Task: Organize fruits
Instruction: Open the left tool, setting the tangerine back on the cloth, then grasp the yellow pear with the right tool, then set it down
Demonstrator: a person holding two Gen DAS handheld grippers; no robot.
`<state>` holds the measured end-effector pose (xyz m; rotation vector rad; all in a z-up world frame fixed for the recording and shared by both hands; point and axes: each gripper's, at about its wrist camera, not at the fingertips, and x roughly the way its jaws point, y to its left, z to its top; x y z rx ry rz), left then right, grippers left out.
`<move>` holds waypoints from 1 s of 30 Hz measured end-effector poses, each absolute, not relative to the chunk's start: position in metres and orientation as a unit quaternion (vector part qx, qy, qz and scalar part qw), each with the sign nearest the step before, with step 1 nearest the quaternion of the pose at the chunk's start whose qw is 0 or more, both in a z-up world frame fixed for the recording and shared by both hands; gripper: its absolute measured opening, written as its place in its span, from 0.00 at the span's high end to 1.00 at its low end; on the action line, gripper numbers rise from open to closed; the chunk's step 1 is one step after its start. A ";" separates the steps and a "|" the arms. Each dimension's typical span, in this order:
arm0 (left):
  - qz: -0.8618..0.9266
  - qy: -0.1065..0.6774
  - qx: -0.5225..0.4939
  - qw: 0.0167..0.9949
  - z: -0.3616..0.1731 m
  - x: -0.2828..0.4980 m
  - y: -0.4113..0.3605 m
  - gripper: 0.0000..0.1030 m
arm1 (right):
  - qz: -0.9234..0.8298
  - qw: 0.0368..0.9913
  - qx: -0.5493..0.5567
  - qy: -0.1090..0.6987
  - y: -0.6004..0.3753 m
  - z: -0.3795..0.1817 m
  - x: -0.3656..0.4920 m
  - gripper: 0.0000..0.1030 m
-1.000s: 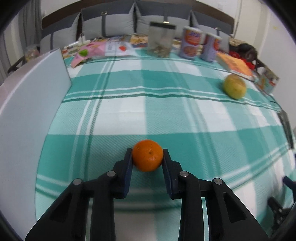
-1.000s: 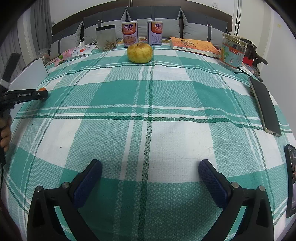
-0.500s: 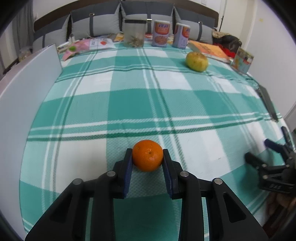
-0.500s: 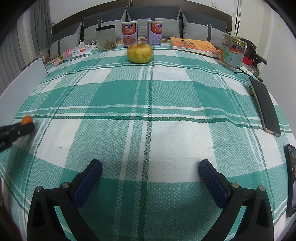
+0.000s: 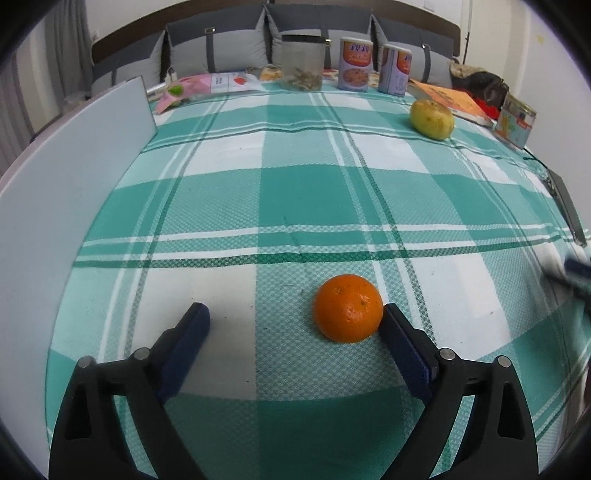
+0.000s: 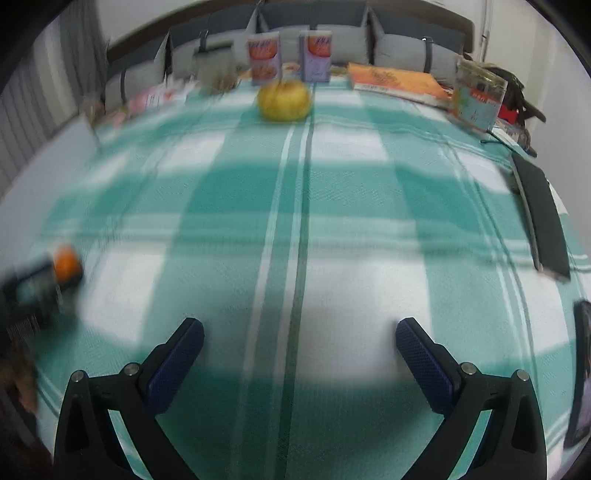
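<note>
A bed [image 5: 295,206] fills most of both views, covered with a teal-and-white checked cloth [image 5: 303,192]. Along its far side a dark wooden headboard [image 5: 417,16] runs behind a row of grey pillows [image 5: 218,51] with darker grey bands. The walls [image 5: 517,40] beyond are plain and pale. A grey curtain [image 5: 70,48] hangs in folds at the far left. A flat white panel [image 5: 66,177] stands along the left edge of the bed. The light is even and soft.
</note>
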<state>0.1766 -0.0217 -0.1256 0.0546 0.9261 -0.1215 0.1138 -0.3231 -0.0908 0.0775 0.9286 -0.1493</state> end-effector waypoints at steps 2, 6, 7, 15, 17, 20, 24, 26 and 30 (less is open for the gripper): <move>-0.059 0.446 0.026 0.893 -0.126 0.177 -0.021 0.09 | -0.080 0.902 0.043 0.422 -0.331 -0.075 0.145 0.00; -0.059 0.447 0.026 0.892 -0.126 0.177 -0.021 0.09 | -0.047 0.917 -0.019 0.396 -0.313 -0.060 0.237 0.00; -0.059 0.447 0.026 0.892 -0.126 0.177 -0.021 0.09 | -0.036 0.915 -0.031 0.400 -0.307 -0.061 0.255 0.00; -0.059 0.447 0.025 0.892 -0.126 0.176 -0.021 0.08 | -0.071 0.872 -0.043 0.482 -0.296 -0.104 0.355 0.33; -0.060 0.447 0.024 0.892 -0.126 0.177 -0.021 0.08 | -0.073 0.872 -0.012 0.485 -0.304 -0.102 0.355 0.33; -0.060 0.447 0.024 0.892 -0.126 0.177 -0.020 0.08 | -0.067 0.874 0.033 0.480 -0.317 -0.096 0.337 0.34; -0.060 0.447 0.025 0.892 -0.126 0.177 -0.020 0.08 | -0.043 0.882 0.057 0.467 -0.324 -0.076 0.286 0.33; -0.060 0.447 0.025 0.892 -0.126 0.177 -0.021 0.08 | -0.030 0.880 0.063 0.470 -0.323 -0.066 0.257 0.33; -0.060 0.447 0.025 0.892 -0.126 0.177 -0.020 0.08 | -0.018 0.871 0.055 0.488 -0.312 -0.057 0.180 0.33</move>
